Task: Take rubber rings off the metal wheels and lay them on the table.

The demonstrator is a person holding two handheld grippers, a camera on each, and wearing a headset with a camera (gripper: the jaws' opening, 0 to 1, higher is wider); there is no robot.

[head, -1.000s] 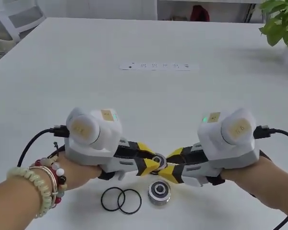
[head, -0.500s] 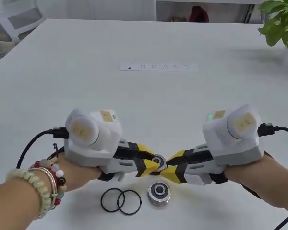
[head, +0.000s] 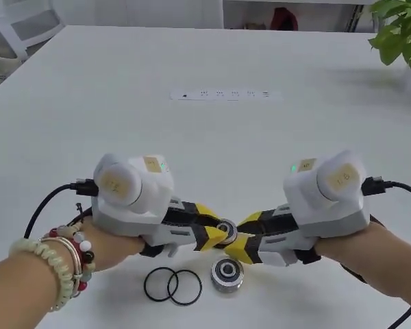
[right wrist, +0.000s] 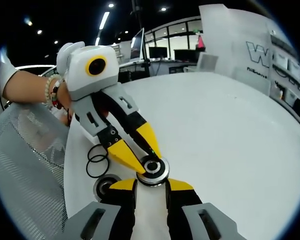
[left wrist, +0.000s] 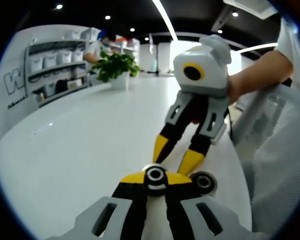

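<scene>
A metal wheel (head: 226, 229) with a black rubber ring on its rim hangs just above the table. My left gripper (head: 218, 234) is shut on it; in the left gripper view the wheel (left wrist: 155, 175) sits between its yellow tips (left wrist: 155, 180). My right gripper (head: 241, 235) meets it from the right, its jaws closed on the ring at the wheel's rim (right wrist: 152, 170). A second wheel (head: 227, 272) lies flat on the table below both grippers. Two loose rubber rings (head: 172, 285) overlap on the table left of it.
A white power strip (head: 226, 94) lies across the middle of the white table (head: 205, 151). A green plant (head: 401, 31) stands at the far right corner. Cables trail from both grippers. A white chair (head: 17, 27) stands at the far left.
The right gripper rocked slightly, down and then back up, while staying at the wheel. The left gripper, the wheel on the table and the rings have not moved.
</scene>
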